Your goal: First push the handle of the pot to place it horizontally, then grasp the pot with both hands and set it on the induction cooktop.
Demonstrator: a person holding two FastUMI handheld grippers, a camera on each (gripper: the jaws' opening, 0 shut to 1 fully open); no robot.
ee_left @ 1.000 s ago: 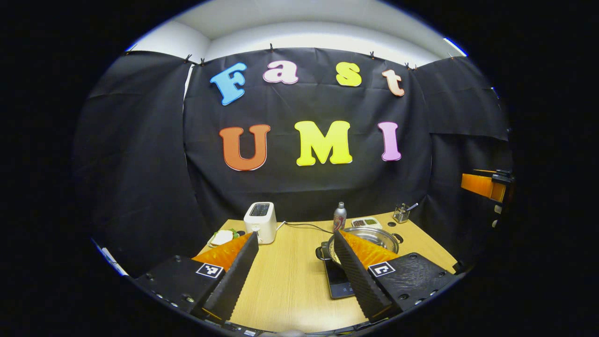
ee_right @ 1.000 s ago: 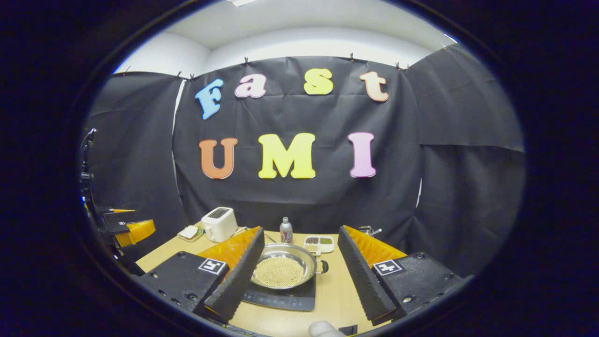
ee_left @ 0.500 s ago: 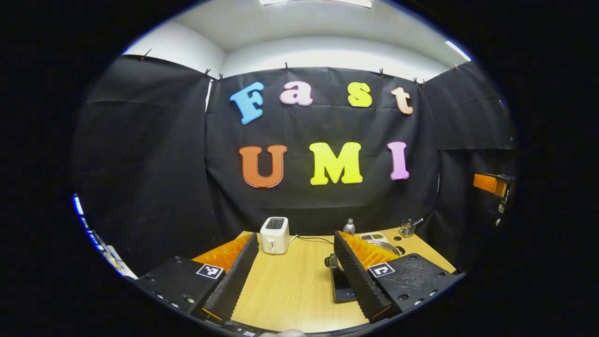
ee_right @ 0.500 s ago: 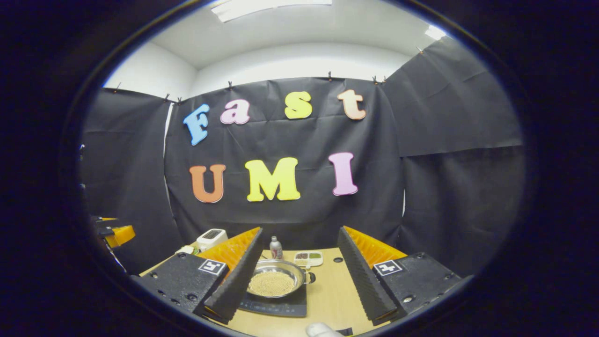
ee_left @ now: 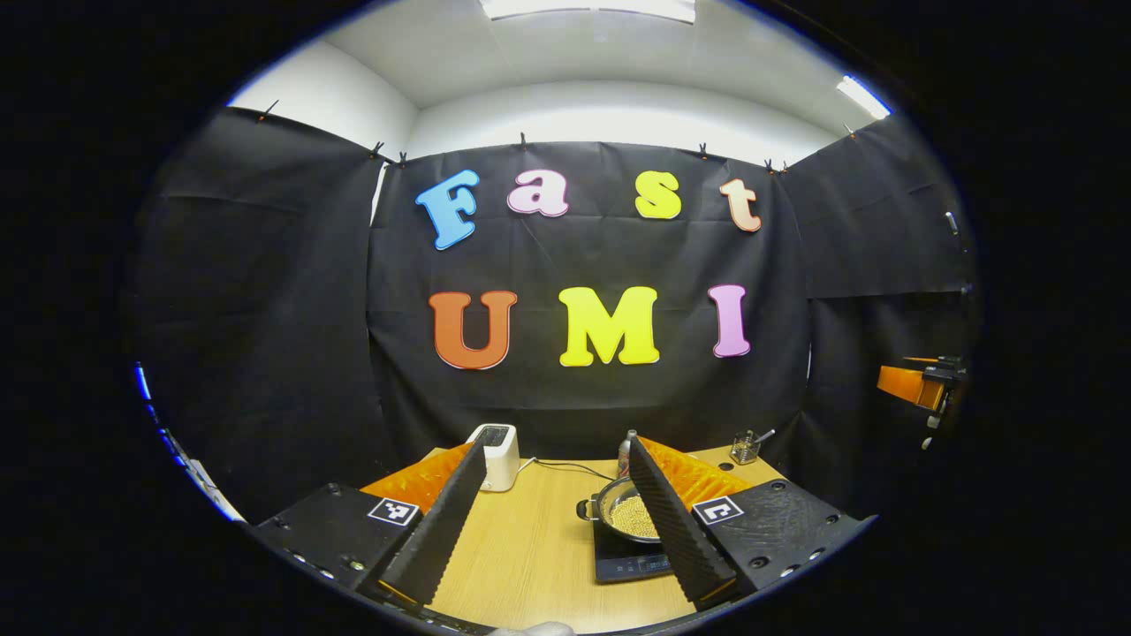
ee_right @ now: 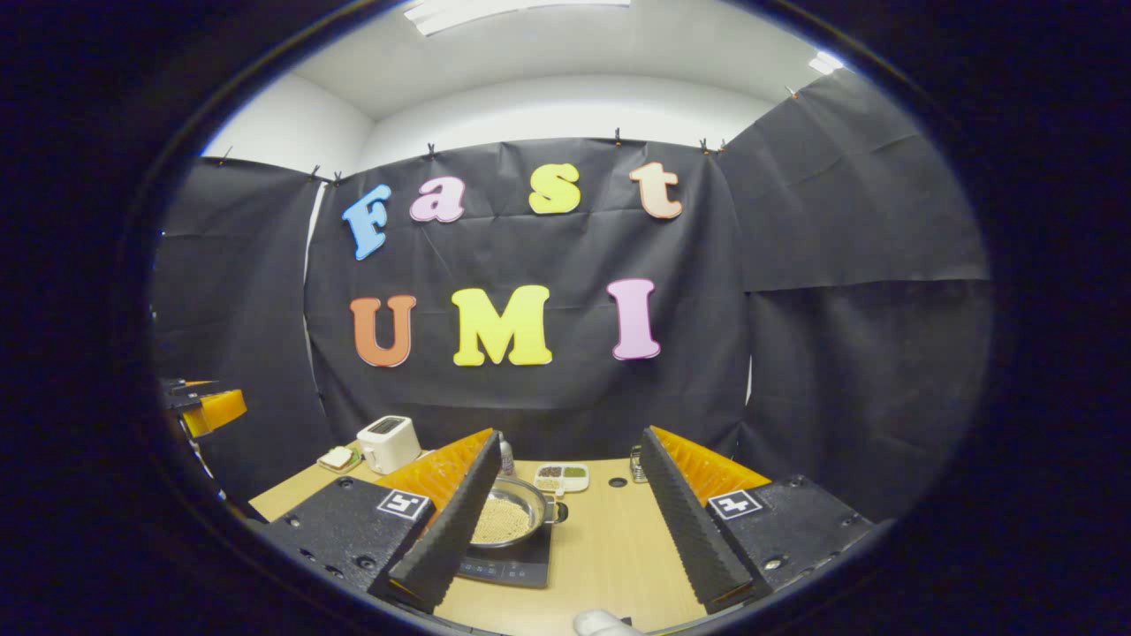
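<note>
The steel pot [ee_left: 618,514], filled with pale grains, sits on the black induction cooktop [ee_left: 629,564] at the table's right middle. It has a small black side handle [ee_left: 586,509]. My left gripper [ee_left: 557,444] is open above the near table, well back from the pot, and its right finger hides the pot's right side. In the right gripper view the pot [ee_right: 511,518] rests on the cooktop [ee_right: 505,571], partly behind the left finger. My right gripper [ee_right: 570,435] is open and holds nothing. Each gripper also appears far off: right gripper [ee_left: 914,385], left gripper [ee_right: 210,408].
A white toaster [ee_left: 495,454] stands at the table's back left with a cord [ee_left: 565,465] trailing right. A bottle [ee_right: 505,454], a divided seasoning tray [ee_right: 563,477] and a utensil cup [ee_left: 745,447] line the back edge. A plate with a sandwich [ee_right: 337,458] lies beside the toaster.
Both grippers have drawn back from the pot, which looks smaller and farther off. They stay open. The pot stays on the cooktop.
</note>
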